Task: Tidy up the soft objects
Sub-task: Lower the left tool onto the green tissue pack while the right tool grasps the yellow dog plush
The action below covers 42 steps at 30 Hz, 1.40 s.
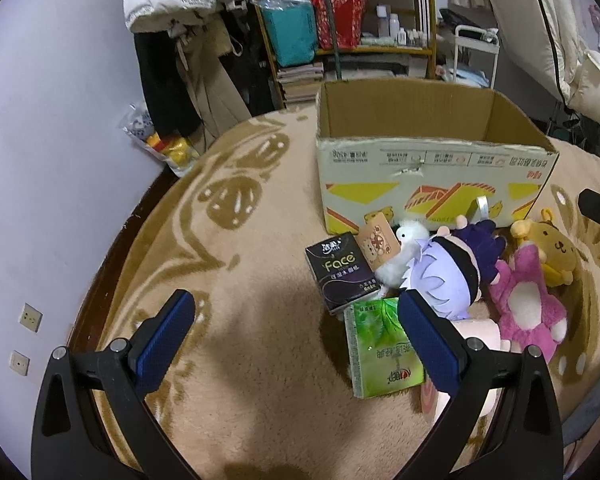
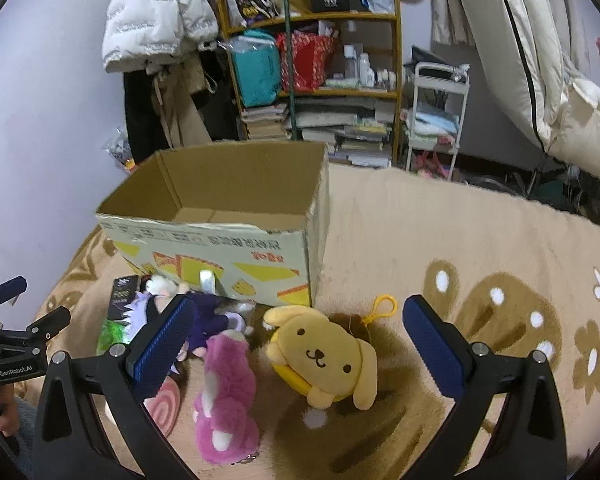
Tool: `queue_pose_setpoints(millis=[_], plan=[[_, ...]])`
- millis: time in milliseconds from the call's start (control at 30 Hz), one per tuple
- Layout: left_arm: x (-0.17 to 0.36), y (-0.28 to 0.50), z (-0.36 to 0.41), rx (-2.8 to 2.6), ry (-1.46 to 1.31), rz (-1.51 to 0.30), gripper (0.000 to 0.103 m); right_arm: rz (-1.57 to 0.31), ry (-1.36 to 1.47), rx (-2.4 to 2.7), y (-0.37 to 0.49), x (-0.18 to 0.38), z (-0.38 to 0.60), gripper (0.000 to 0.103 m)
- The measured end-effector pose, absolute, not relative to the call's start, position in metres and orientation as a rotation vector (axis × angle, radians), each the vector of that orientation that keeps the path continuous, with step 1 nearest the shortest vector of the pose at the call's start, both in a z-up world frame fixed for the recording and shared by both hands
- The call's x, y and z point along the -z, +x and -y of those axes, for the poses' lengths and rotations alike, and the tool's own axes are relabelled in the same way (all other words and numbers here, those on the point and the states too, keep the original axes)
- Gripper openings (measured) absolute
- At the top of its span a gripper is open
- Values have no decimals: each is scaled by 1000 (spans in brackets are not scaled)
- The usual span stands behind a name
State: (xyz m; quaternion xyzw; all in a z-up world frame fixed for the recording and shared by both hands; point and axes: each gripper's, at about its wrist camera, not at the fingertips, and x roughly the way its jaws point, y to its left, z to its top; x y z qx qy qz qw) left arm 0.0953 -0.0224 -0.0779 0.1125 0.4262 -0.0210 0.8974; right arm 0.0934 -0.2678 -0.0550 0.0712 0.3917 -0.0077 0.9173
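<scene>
An open cardboard box [image 1: 432, 168] stands on the beige blanket; it also shows in the right wrist view [image 2: 228, 240], and its inside looks bare. In front of it lie a yellow dog plush [image 2: 324, 356] [image 1: 548, 248], a pink bear plush [image 2: 226, 396] [image 1: 528, 304], a purple-haired doll [image 1: 456, 268] [image 2: 204, 316], a small white plush [image 1: 404, 256], a pink swirl plush [image 2: 166, 404], a black tissue pack [image 1: 342, 276] and a green tissue pack [image 1: 384, 348]. My left gripper [image 1: 296, 340] is open above the blanket, left of the green pack. My right gripper [image 2: 296, 344] is open above the yellow dog and pink bear.
A wooden shelf [image 2: 312, 64] with bags and books stands behind the box. Coats [image 1: 172, 40] hang at the wall on the left. A white cart [image 2: 436, 120] and bedding [image 2: 540, 60] are at the right. The blanket's edge [image 1: 112, 248] drops off at the left.
</scene>
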Motion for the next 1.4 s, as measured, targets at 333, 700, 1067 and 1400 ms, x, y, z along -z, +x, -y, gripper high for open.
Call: queue_pose_setpoints(millis=[333,700,1067,1400], plan=[[111,112,39,63,289,-981,100,-932,251,80,112,94,294,103],[135,121,43,122,295,-1081,100,-1058,272,74,131,130,296,103],[149,127,44,205,253,-1146,100,-1115,255,56,138,143,291,103],[158,130,45,224,237,-1183,100,-1174,282,66,147,158,291,103]])
